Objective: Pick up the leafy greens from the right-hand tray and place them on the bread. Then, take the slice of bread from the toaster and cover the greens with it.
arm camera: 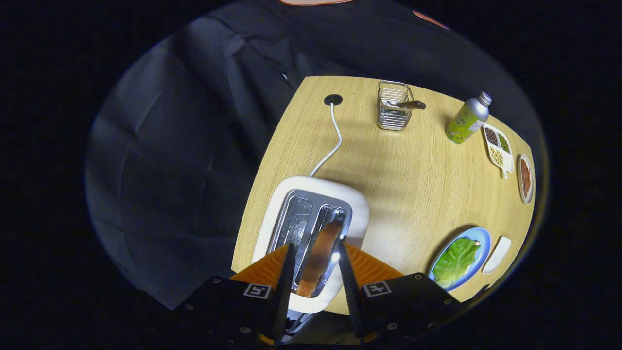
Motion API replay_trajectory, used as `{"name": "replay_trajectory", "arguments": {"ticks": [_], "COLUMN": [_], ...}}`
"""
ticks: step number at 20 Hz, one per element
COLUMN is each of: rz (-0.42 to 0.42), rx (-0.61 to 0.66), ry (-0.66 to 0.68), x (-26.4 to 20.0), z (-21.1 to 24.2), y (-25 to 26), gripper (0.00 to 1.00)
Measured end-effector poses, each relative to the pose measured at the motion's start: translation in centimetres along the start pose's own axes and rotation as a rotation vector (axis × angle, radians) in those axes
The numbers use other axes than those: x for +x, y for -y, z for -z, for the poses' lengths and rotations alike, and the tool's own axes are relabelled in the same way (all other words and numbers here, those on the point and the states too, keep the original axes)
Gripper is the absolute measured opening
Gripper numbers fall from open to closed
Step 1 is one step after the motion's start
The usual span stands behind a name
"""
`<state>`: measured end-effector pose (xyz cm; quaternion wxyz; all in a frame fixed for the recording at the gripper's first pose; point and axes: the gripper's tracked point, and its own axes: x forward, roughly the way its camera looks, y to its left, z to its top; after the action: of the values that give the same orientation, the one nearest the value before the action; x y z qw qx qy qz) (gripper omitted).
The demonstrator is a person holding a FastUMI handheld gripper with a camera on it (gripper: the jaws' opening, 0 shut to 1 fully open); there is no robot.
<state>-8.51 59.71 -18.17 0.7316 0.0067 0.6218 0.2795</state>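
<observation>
A white toaster (357,204) stands on the wooden table near its left edge. A browned slice of bread (323,250) stands on edge in the toaster's right slot; the left slot holds nothing. My gripper (315,247) hovers over the toaster, open, with one finger on each side of the slice and a gap left to each. To the right of the fingers, leafy greens (456,262) lie on a blue plate (481,237), hiding whatever is under them. A small white tray (498,253) sits just right of the plate.
Beyond the toaster a white cable (335,141) runs to a hole in the table. A wire basket (393,112) holding a utensil, a green bottle (466,120), a divided dish of seeds (498,147) and a small dish (526,178) stand along the far and right edges.
</observation>
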Motion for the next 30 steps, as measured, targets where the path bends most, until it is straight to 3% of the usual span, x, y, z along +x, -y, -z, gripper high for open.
{"name": "replay_trajectory", "arguments": {"ticks": [2,8,23,30], "rz": [0.011,-0.097,-0.355,-0.379], "rx": [0.008,0.062,0.154,0.2], "ry": [-0.008,-0.031,0.119,0.169], "x": [0.6,0.0,-8.9,-11.1], "z": [0.1,0.7,-0.4,0.8], "y": [0.4,0.2,4.6,10.5], "gripper": [0.46,0.15,0.12,0.12]}}
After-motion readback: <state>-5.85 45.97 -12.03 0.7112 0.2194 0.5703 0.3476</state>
